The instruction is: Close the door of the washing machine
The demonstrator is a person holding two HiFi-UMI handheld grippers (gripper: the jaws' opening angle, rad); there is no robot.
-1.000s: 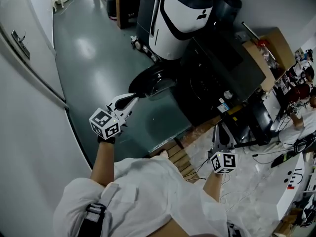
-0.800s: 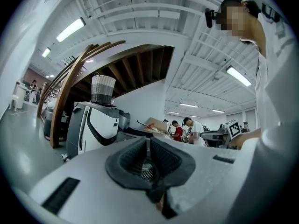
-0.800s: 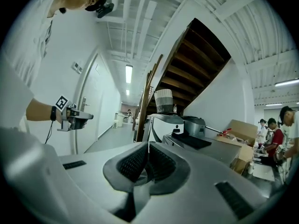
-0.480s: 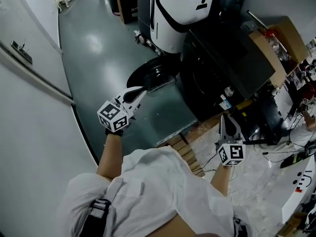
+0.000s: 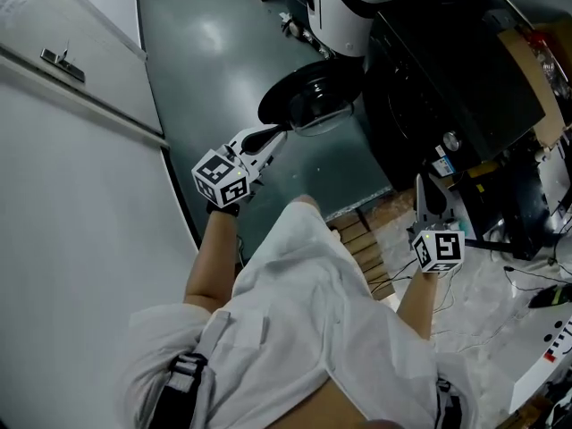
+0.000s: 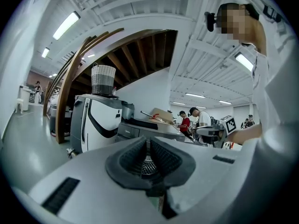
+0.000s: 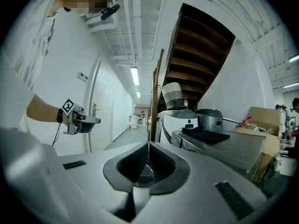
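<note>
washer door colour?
Black rim with a clear glass centre. The washing machine door stands open and shows best in the head view.

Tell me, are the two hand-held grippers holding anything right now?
No, nothing is held. The left hand-held gripper and the right hand-held gripper both have their jaws shut with nothing between them.
</note>
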